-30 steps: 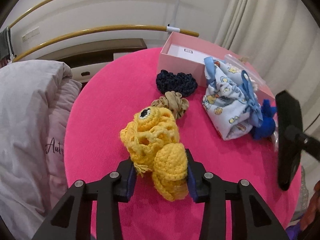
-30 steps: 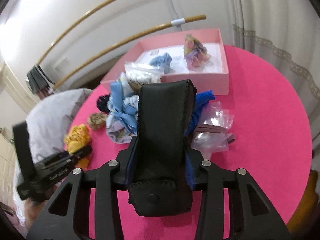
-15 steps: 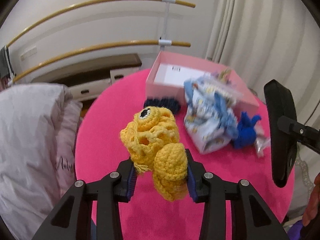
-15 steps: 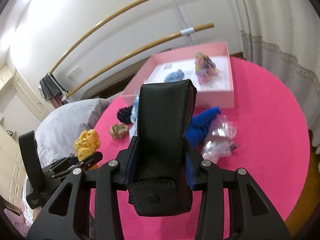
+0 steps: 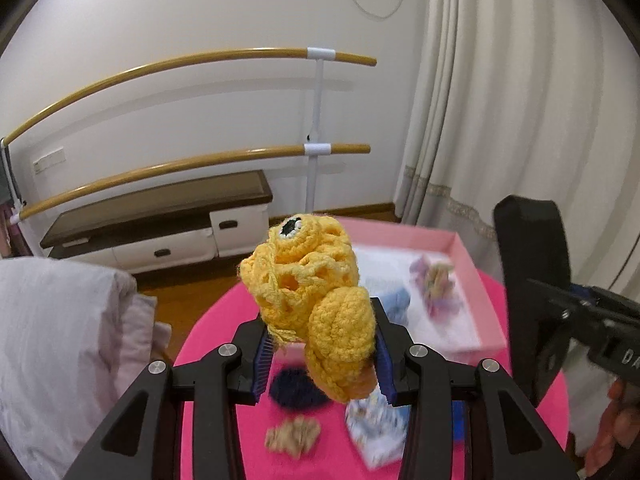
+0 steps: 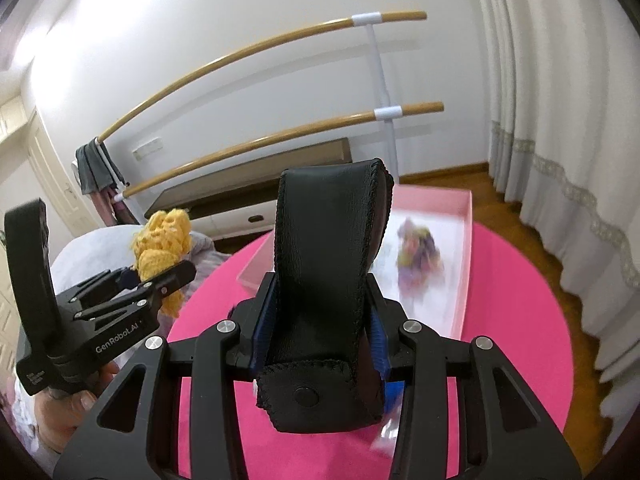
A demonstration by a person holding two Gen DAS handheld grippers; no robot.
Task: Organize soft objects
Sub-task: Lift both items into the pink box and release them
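My left gripper [image 5: 322,354] is shut on a yellow crocheted toy [image 5: 312,284] with a black eye and holds it high above the pink round table [image 5: 224,320]. It also shows in the right wrist view [image 6: 162,246]. My right gripper [image 6: 320,328] is shut on a black leather pouch [image 6: 324,280], also lifted; the pouch shows at the right of the left wrist view [image 5: 532,280]. The pink box [image 5: 476,280] lies beyond, with a light blue scrunchie [image 5: 394,300] and a purple scrunchie [image 6: 416,256] in it.
On the table below lie a navy crocheted piece [image 5: 294,392], a beige scrunchie [image 5: 294,438] and a printed blue-white cloth [image 5: 374,426]. A grey-pink jacket [image 5: 60,352] lies at the left. Wooden ballet bars [image 5: 200,164], a low cabinet [image 5: 160,224] and curtains [image 5: 500,120] stand behind.
Both grippers have risen and tilted up, so the table objects dropped low in view. The toy and the pouch stayed gripped.
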